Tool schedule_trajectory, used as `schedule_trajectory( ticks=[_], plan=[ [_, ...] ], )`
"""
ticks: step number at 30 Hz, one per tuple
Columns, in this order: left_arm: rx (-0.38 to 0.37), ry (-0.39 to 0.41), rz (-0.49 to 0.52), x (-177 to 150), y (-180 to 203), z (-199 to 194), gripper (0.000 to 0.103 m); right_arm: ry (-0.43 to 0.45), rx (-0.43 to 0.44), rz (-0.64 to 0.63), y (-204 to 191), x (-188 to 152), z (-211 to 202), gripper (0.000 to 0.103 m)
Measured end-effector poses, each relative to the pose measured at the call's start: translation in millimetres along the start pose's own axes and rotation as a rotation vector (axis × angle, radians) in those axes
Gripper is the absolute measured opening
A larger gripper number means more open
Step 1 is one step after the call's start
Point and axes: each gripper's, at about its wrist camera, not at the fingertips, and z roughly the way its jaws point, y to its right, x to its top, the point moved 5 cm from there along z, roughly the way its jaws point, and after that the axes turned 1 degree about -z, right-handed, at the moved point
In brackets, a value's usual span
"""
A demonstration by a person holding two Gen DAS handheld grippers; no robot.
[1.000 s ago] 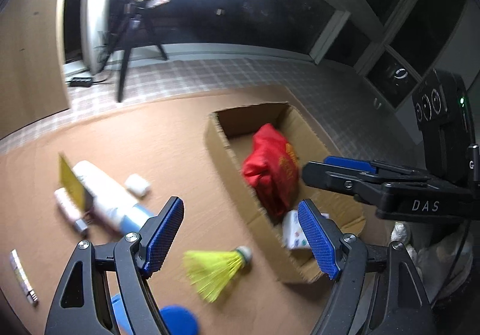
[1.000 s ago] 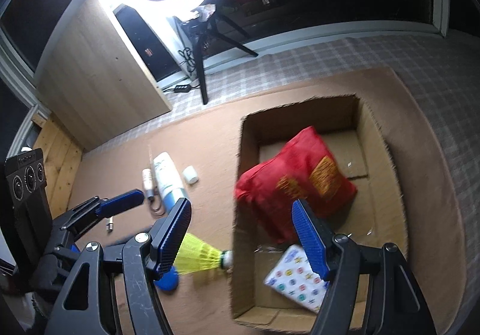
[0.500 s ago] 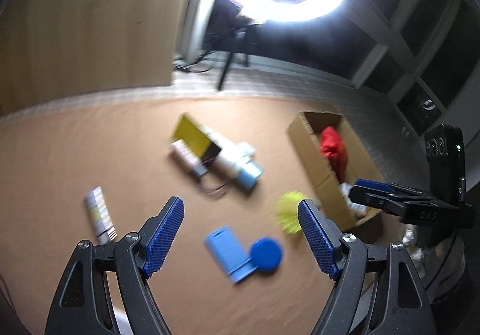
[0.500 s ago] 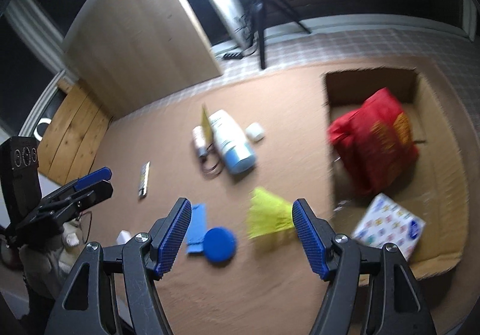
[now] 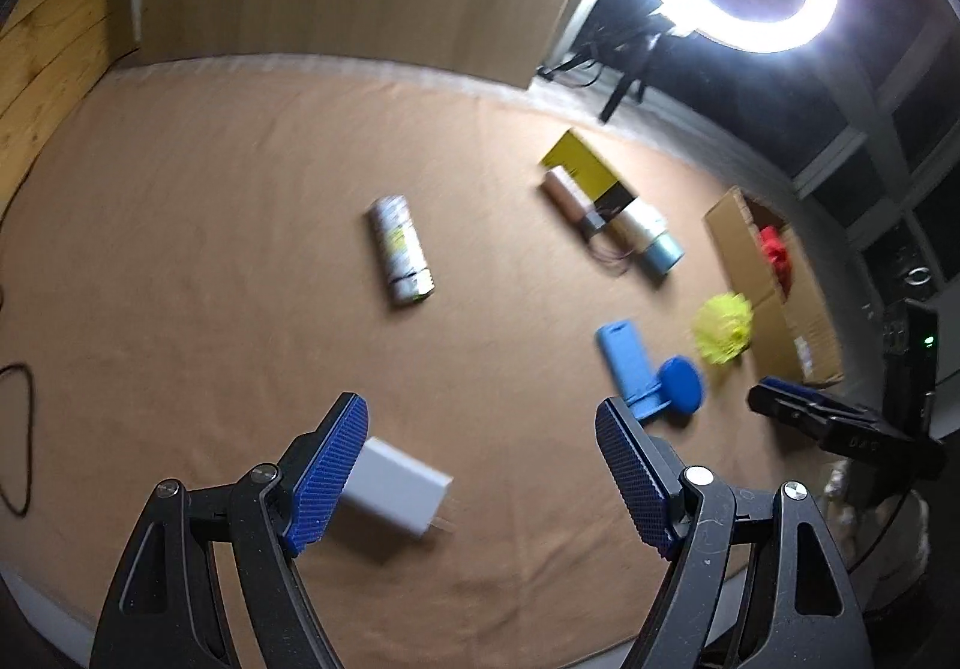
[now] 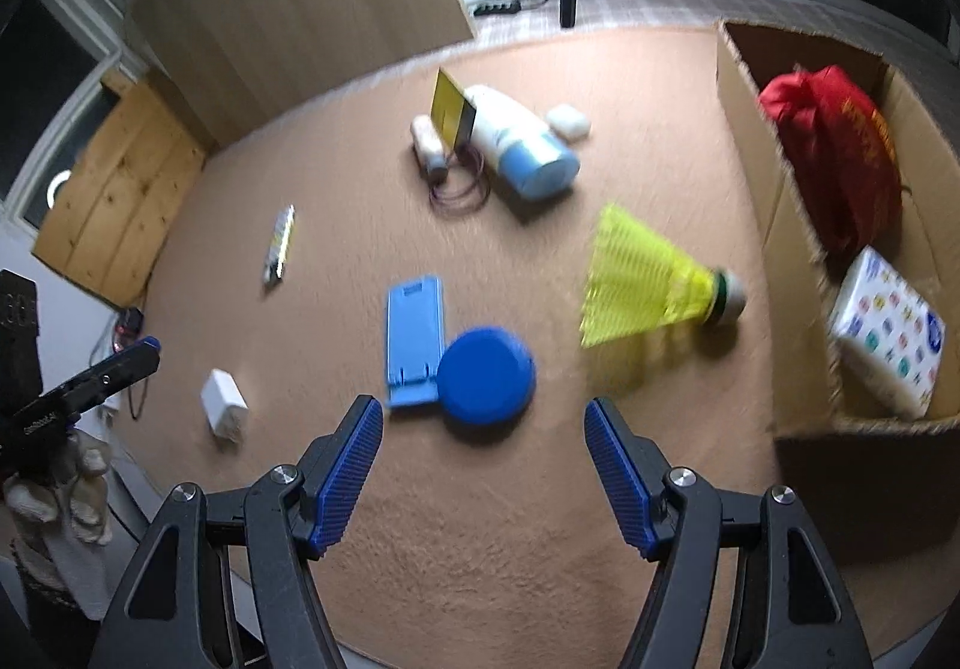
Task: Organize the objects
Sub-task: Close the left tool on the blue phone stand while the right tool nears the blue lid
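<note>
- White charger (image 5: pixel 396 486): a small white block with plug prongs, lying flat on the tan mat (image 5: pixel 210 249) at lower centre of the left wrist view. Its long axis runs from lower right to upper left of that frame, prongs toward the lower right, and its upper-left end is hidden behind the left-hand pad.
- Left gripper (image 5: pixel 480 474): fingers wide apart, nothing clamped. The charger sits just off the left-hand finger, inside the gap but hard to one side, so the coming grasp likely needs a shift toward frame left to centre it.
- Right gripper (image 6: pixel 483 474): fingers apart and empty. In its view the charger (image 6: pixel 224 404) lies at lower left, well apart from the fingers; the left hand is judged the nearer.
- Blue round lid (image 6: pixel 486 372) and light blue stand (image 6: pixel 414 330): touching each other, just above the right gripper's gap.
- Yellow shuttlecock (image 6: pixel 651 279): on its side, cork end toward the box.
- Cardboard box (image 6: pixel 774 225): right edge of the right wrist view, holding a red bag (image 6: pixel 840 159) and a patterned packet (image 6: pixel 888 333).
</note>
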Motion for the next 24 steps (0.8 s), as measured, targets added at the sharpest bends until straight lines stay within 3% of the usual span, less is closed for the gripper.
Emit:
schedule_trajectory(
  ticks=[7,15,24],
  plan=[
    [-0.005,-0.05,0.002,-21,3,17,0.081,-0.025,-0.033,-0.013,-6,-11,15,0.066],
    [-0.041,-0.064,0.08,12,68,62,0.081,-0.021,-0.112,-0.075,-12,-18,18,0.066],
    [-0.001,-0.122,0.179,37,132,124,0.081,-0.012,-0.132,-0.036,4,-23,11,0.066]
  ],
)
